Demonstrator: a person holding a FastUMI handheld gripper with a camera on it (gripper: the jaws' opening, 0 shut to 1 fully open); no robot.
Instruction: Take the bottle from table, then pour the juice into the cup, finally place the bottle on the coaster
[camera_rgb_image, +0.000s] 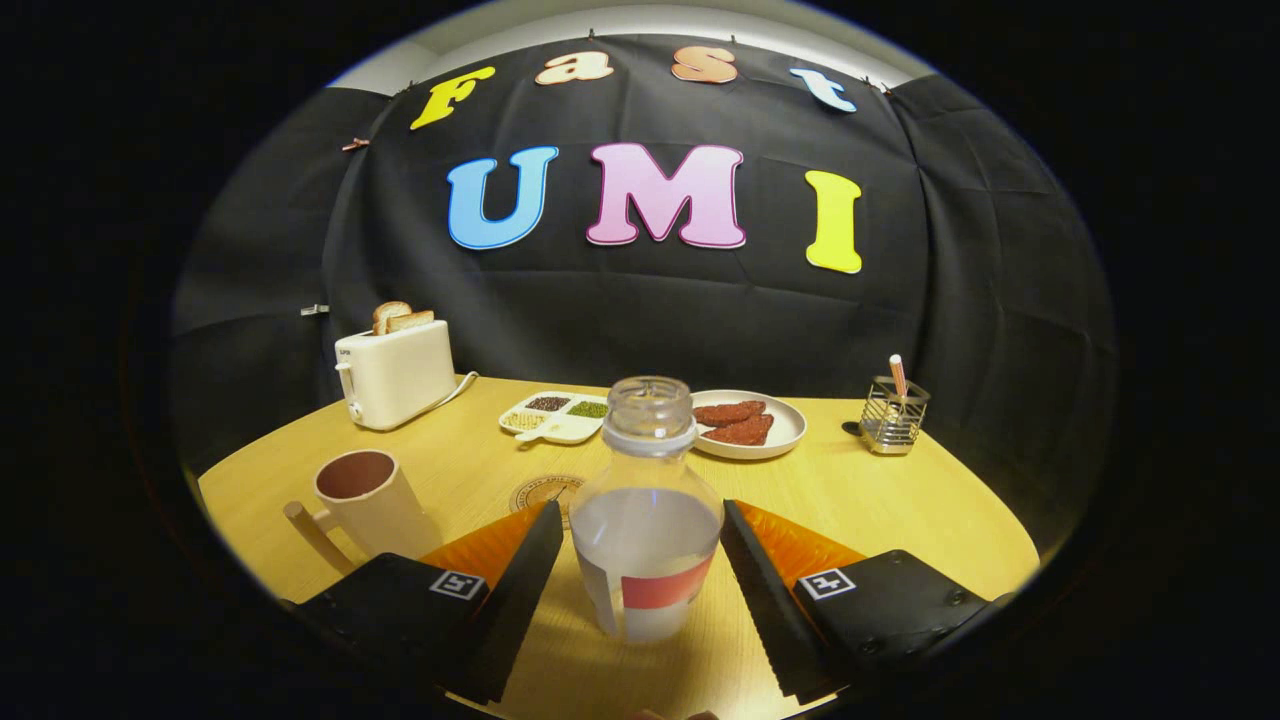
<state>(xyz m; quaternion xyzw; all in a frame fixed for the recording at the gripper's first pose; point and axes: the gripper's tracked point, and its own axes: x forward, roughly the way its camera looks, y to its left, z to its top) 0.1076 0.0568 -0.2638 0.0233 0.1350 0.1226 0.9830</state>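
Note:
A clear, capless bottle (645, 540) with pale juice and a red-and-white label stands upright on the wooden table (900, 510). My gripper (640, 515) is shut on it, the two black fingertips pressing its widest part from left and right. A beige cup (365, 500) with a brown inside and a handle stands to the left, just beyond the left finger. A round brown coaster (545, 490) lies behind the left fingertip and is partly hidden by it.
At the back left a white toaster (395, 375) holds bread slices. A white divided dish (558, 412) of grains and a plate (745, 425) of red-brown pieces lie behind the bottle. A wire holder (893, 412) stands at the back right.

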